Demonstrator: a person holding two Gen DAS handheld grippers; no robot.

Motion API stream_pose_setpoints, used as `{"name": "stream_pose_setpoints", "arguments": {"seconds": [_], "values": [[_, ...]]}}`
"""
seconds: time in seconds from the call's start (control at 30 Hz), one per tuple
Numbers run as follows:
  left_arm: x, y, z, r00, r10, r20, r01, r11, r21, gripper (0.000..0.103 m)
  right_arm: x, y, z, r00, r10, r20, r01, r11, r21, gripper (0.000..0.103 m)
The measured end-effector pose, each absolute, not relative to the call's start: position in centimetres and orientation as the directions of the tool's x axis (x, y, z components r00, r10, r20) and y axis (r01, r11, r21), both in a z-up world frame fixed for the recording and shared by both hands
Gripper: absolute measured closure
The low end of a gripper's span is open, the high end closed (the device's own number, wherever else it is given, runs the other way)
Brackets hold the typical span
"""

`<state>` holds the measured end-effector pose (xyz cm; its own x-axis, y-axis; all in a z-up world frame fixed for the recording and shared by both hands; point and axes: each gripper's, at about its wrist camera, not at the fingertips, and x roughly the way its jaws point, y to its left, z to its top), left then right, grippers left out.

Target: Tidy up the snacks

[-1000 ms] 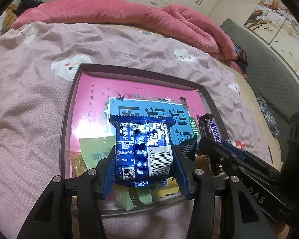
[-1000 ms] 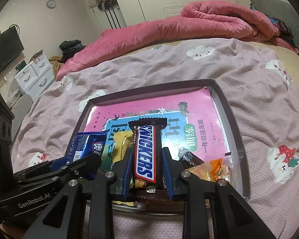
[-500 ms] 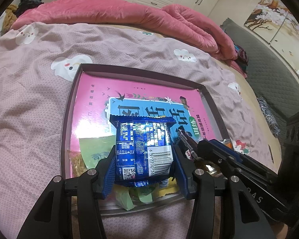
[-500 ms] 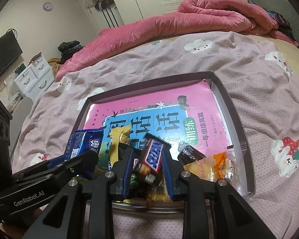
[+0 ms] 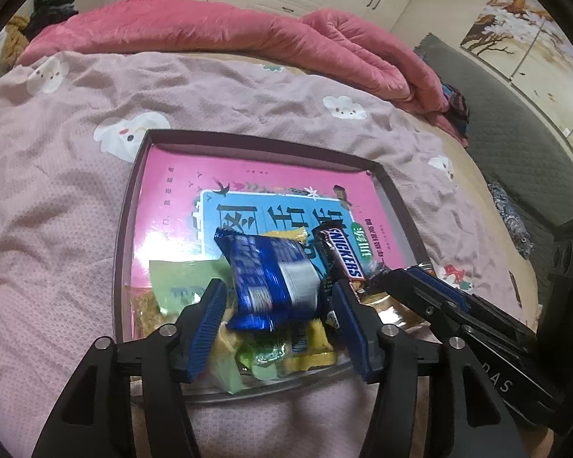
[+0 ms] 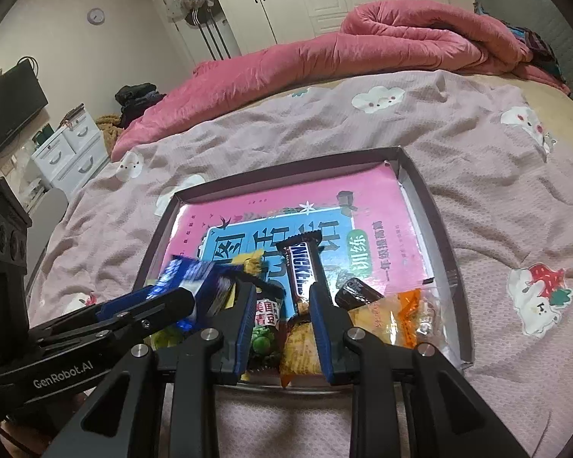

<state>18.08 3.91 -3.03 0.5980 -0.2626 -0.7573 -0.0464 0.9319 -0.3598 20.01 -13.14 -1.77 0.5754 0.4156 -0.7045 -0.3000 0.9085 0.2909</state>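
The left tool [image 5: 277, 311] has just been opening; the blue packet [image 5: 269, 278] sits loose between its spread fingers, over the tray [image 5: 128, 206]. The right tool [image 6: 282, 318] is apart around the Snickers bar [image 6: 303, 271], which lies in the tray.

Both grippers are matte black with open triangular cut-outs in the finger arms and round silver screws at the joints. The left gripper [image 5: 277, 311] and the right gripper [image 6: 282, 318] carry ribbed blue pads [image 5: 209, 322] inside the fingers. White lettering reads "GenRobot.AI" on the left body.
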Motion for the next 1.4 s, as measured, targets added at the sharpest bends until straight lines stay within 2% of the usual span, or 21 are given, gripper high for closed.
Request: {"name": "stream_pose_setpoints", "arguments": {"seconds": [0.17, 0.23, 0.27, 0.3, 0.37, 0.47, 0.57, 0.7, 0.93, 1.1, 1.4], "values": [[17.1, 3.5, -1.8, 0.614, -0.245, -0.750, -0.036, 0.941, -0.337, 0.034, 18.8, -14.2, -1.0, 0.596, 0.416, -0.687, -0.303, 0.909, 0.287, 0.073], [16.4, 3.4, -1.2, 0.623, -0.236, -0.746, -0.037, 0.943, -0.330, 0.030, 18.1, -14.6, -0.6, 0.607, 0.413, -0.679, -0.308, 0.910, 0.278, 0.067], [15.9, 3.3, -0.9, 0.628, -0.230, -0.744, -0.041, 0.944, -0.326, 0.028, 17.5, -14.9, -0.4, 0.614, 0.410, -0.674, -0.312, 0.911, 0.270, 0.061], [15.4, 3.3, -0.7, 0.632, -0.223, -0.743, -0.045, 0.946, -0.322, 0.028, 17.0, -15.1, -0.3, 0.621, 0.407, -0.670, -0.315, 0.912, 0.262, 0.056], [14.3, 3.0, -0.3, 0.637, -0.213, -0.741, -0.052, 0.947, -0.317, 0.027, 15.9, -15.5, -0.1, 0.628, 0.406, -0.664, -0.329, 0.912, 0.247, 0.052], [12.8, 2.4, -0.2, 0.631, -0.191, -0.752, -0.063, 0.953, -0.295, 0.027, 14.3, -15.8, -0.1, 0.644, 0.376, -0.666, -0.340, 0.921, 0.190, 0.041], [11.3, 1.6, -0.1, 0.637, -0.160, -0.754, -0.074, 0.961, -0.266, 0.026, 12.9, -16.4, -0.1, 0.656, 0.363, -0.662, -0.355, 0.922, 0.154, 0.040], [9.5, 1.2, -0.6, 0.626, -0.124, -0.770, -0.099, 0.967, -0.236, 0.025, 11.2, -17.6, -0.5, 0.660, 0.355, -0.662, -0.346, 0.926, 0.152, 0.026], [7.2, 0.8, -2.1, 0.581, -0.100, -0.808, -0.122, 0.970, -0.208, 0.024, 9.9, -18.6, -1.4, 0.640, 0.366, -0.676, -0.327, 0.926, 0.192, 0.022], [6.2, 0.1, -1.8, 0.581, -0.103, -0.808, -0.104, 0.975, -0.199, 0.024, 9.4, -18.1, -1.2, 0.649, 0.371, -0.664, -0.347, 0.921, 0.175, 0.019], [5.8, -0.1, -1.5, 0.585, -0.093, -0.806, -0.101, 0.977, -0.186, 0.024, 8.8, -18.1, -1.4, 0.642, 0.370, -0.671, -0.349, 0.921, 0.174, 0.018]]}}
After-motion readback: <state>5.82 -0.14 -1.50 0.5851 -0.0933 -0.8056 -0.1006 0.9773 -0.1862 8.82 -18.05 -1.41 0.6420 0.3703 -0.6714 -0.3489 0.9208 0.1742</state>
